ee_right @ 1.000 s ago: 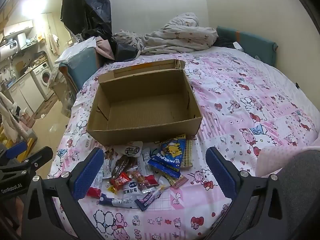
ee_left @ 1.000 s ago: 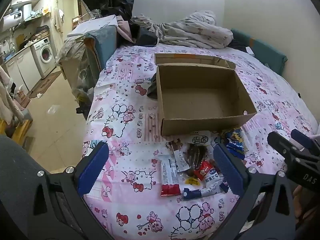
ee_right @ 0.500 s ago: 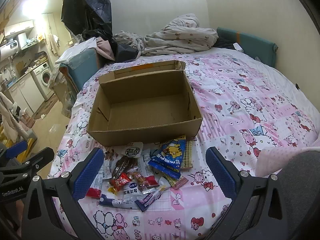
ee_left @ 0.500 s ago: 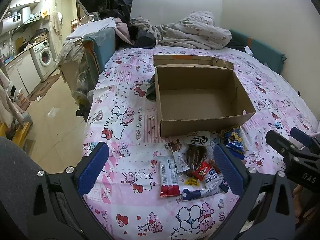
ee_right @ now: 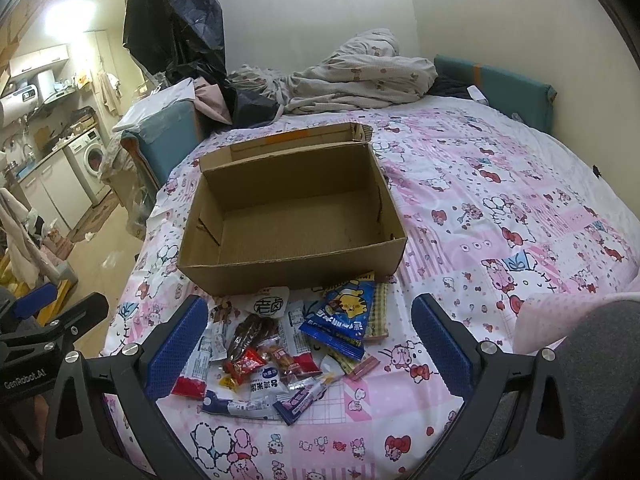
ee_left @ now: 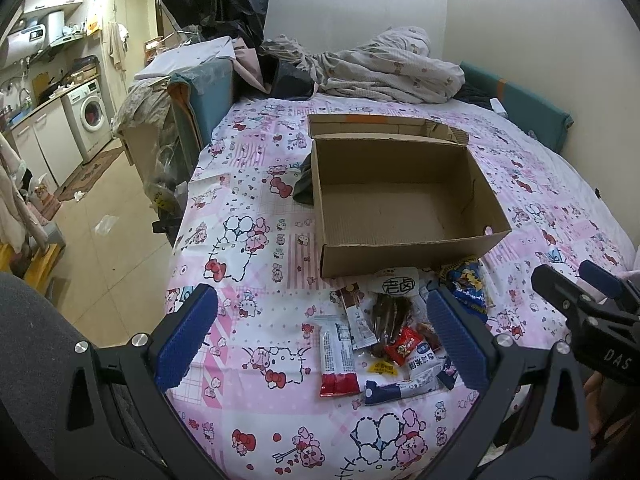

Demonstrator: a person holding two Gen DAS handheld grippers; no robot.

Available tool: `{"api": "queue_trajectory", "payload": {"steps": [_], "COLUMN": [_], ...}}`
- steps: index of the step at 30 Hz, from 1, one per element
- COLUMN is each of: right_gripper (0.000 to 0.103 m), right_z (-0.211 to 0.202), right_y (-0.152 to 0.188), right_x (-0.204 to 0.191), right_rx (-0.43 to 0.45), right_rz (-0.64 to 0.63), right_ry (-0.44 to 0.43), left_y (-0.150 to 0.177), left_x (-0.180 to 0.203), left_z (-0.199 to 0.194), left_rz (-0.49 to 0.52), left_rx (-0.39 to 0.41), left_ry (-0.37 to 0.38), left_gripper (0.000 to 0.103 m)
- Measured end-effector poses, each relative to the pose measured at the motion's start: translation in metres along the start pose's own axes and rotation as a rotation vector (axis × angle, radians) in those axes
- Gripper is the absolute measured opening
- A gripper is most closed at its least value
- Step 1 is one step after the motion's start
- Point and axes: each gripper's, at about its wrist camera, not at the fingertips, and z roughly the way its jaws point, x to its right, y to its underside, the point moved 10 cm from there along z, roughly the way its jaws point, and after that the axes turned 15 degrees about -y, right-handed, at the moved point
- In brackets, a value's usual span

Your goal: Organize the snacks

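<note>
On the left claw, "GenRobot.AI"; right claw, "DAS"; both wide apart, empty, above snacks.

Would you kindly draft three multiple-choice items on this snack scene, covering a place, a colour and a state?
1. Where does the pile of wrapped snacks lie relative to the brown cardboard box?
A. inside it
B. on the pink patterned bedsheet before its near wall
C. on the floor

2. What colour is the packet with a cartoon tiger?
A. blue
B. green
C. orange

3. How is the left gripper?
A. shut on a snack
B. open, holding nothing
C. out of view

Answers: 1 B, the snacks lie on the sheet outside the box; 2 A, its wrapper is blue; 3 B, its fingers stand wide apart.
</note>
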Motion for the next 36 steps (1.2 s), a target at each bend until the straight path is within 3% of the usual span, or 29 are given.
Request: {"api": "queue_trajectory", "payload": {"steps": [36], "right_gripper": [0.103], "right_z": [0.0007], "right_y": [0.0001], "right_x": [0.0008], "right_rx": [-0.002], "right_rz": [0.001], "right_ry": [0.001], "left_y": [-0.0003], "left_x": [-0.0027], "left_z": [-0.0002], "left_rz": [-0.006], "left_rx": [0.005], "left_ry": [-0.001], "left_gripper": [0.103]}}
